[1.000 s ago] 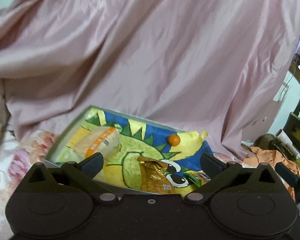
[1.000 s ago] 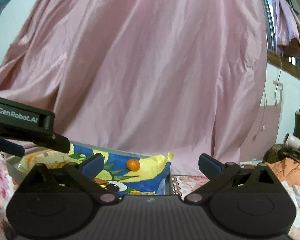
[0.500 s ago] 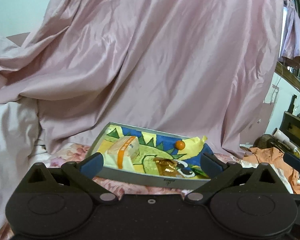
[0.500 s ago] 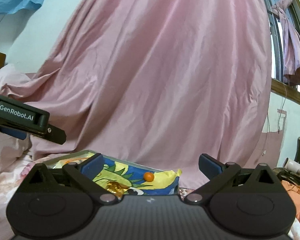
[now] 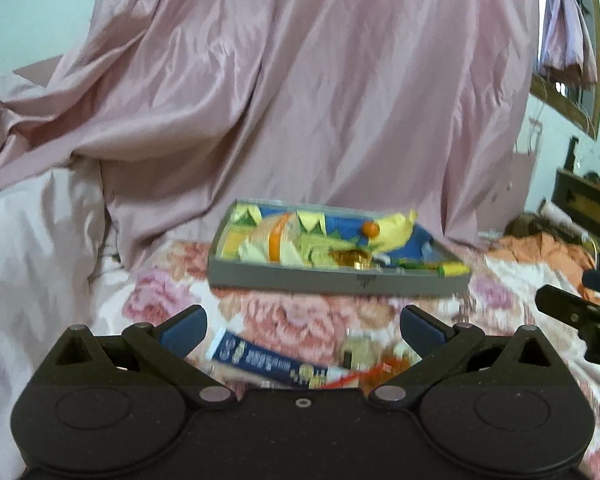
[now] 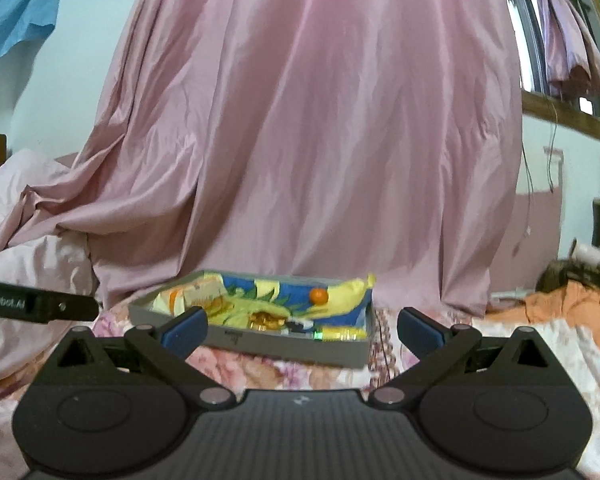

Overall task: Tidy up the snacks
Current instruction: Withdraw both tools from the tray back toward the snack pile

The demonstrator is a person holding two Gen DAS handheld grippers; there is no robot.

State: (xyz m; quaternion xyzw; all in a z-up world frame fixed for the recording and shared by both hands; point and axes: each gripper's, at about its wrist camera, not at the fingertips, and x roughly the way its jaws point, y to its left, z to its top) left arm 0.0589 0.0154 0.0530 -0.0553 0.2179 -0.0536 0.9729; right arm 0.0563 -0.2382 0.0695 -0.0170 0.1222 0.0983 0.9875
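A grey tray [image 5: 336, 280] lined with a blue, yellow and green cartoon sheet rests on a flowered bedspread [image 5: 300, 320], in front of a large pink draped cloth [image 5: 300, 100] that fills the background of both views. Inside the tray lie a pale packet with an orange band [image 5: 274, 236], a small orange ball [image 5: 370, 230], a crumpled gold wrapper [image 5: 350, 257] and a green-and-yellow packet [image 5: 440, 267] at the near right corner; their print is too blurred to read. The left gripper [image 5: 302, 326] is spread wide with nothing between its blue-tipped fingers [image 5: 184, 328], and it is held short of the tray. Between those fingers, on the bedspread and outside the tray, lie a blue snack packet [image 5: 260, 358] and a red-and-white packet [image 5: 364, 372], both partly cut off by the gripper body. The right wrist view shows neither of these; there the right gripper [image 6: 300, 328] is likewise wide apart and empty, its left finger overlapping the tray's near wall. The left wrist view catches the right gripper only as a dark tip at the right edge, and the right wrist view shows the left one as a black bar at the left edge. Orange cloth [image 6: 572, 304] is heaped to the right, and a blue cloth [image 6: 16, 8] hangs at upper left, seen only from the right wrist.
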